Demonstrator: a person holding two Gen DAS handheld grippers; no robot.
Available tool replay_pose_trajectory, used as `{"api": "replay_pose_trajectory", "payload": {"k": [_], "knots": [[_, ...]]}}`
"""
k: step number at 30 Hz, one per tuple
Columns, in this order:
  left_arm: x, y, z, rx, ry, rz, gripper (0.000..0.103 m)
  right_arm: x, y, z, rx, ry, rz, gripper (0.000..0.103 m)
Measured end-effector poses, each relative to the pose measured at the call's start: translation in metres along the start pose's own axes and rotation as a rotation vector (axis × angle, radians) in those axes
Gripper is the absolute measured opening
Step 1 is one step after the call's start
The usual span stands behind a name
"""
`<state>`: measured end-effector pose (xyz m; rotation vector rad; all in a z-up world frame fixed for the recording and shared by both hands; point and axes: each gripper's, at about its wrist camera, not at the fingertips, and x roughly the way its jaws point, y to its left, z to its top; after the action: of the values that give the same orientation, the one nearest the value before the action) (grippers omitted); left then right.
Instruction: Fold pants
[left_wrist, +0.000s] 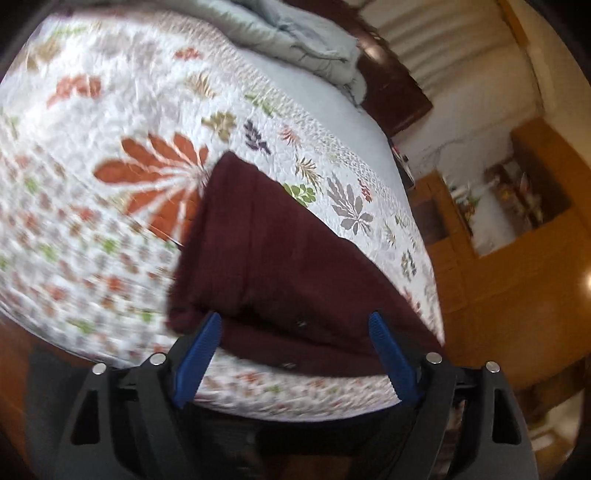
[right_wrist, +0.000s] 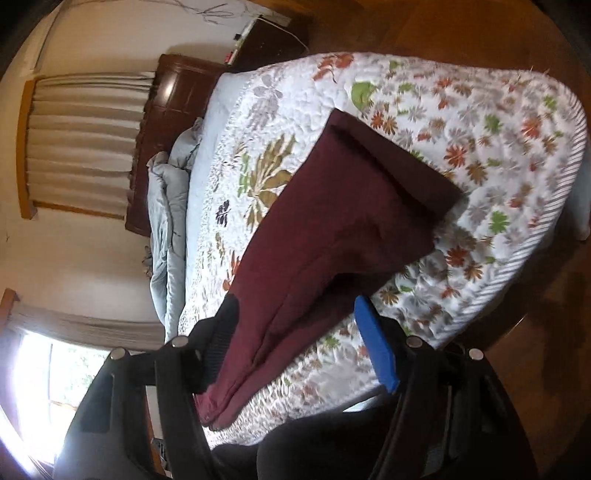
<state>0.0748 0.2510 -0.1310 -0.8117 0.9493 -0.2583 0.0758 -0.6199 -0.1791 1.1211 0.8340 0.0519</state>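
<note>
Jaws wide on both: left gripper (left_wrist: 295, 325) over pants (left_wrist: 280, 243) edge; right gripper (right_wrist: 295, 306) straddles them on bedspread (right_wrist: 480, 155).

Daylight was pretty soft overall, but the window (right_wrist: 40, 387) in the right wrist view was totally blown out. Left wrist view had heavy motion smear across the quilt (left_wrist: 74, 258), worst lower left. Both frames had strong fisheye bending and dark vignetted corners.
</note>
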Motion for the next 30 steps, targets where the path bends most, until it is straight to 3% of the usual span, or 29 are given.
{"api": "replay_pose_trajectory", "payload": {"k": [4, 8, 15, 16, 17, 19, 20, 21, 22, 25, 28, 30], "knots": [[0.035, 0.011, 0.004, -0.145, 0.062, 0.024, 0.083, 0.009, 0.0, 0.01, 0.02, -0.008, -0.008, 0.067], [0.057, 0.015, 0.006, -0.191, 0.102, 0.102, 0.083, 0.014, 0.006, 0.017, 0.012, -0.013, -0.011, 0.068], [0.072, 0.023, 0.011, -0.256, 0.063, 0.135, 0.083, 0.024, 0.007, 0.024, 0.006, -0.001, -0.033, 0.068], [0.071, 0.024, 0.01, -0.261, 0.051, 0.137, 0.08, 0.026, 0.007, 0.024, 0.004, 0.0, -0.039, 0.068], [0.07, 0.023, 0.01, -0.262, 0.039, 0.139, 0.069, 0.027, 0.008, 0.025, 0.005, -0.001, -0.041, 0.068], [0.065, 0.027, 0.01, -0.255, 0.01, 0.16, 0.042, 0.03, 0.01, 0.027, 0.004, -0.002, -0.045, 0.056], [0.066, 0.028, 0.014, -0.259, -0.001, 0.14, 0.032, 0.033, 0.012, 0.028, -0.001, 0.002, -0.049, 0.036], [0.065, 0.029, 0.016, -0.266, -0.01, 0.118, 0.029, 0.039, 0.017, 0.031, -0.008, 0.007, -0.066, 0.02], [0.064, 0.028, 0.02, -0.268, -0.018, 0.1, 0.024, 0.041, 0.02, 0.034, -0.016, 0.004, -0.091, 0.014], [0.052, 0.011, 0.039, -0.265, -0.065, 0.029, 0.021, 0.045, 0.056, 0.051, -0.102, -0.019, -0.144, 0.01], [0.03, -0.012, 0.052, -0.224, -0.113, -0.039, 0.019, 0.025, 0.107, 0.058, -0.219, -0.087, -0.064, 0.009], [0.017, -0.012, 0.047, -0.217, -0.124, -0.045, 0.019, 0.011, 0.116, 0.054, -0.266, -0.129, -0.046, 0.009]]}}
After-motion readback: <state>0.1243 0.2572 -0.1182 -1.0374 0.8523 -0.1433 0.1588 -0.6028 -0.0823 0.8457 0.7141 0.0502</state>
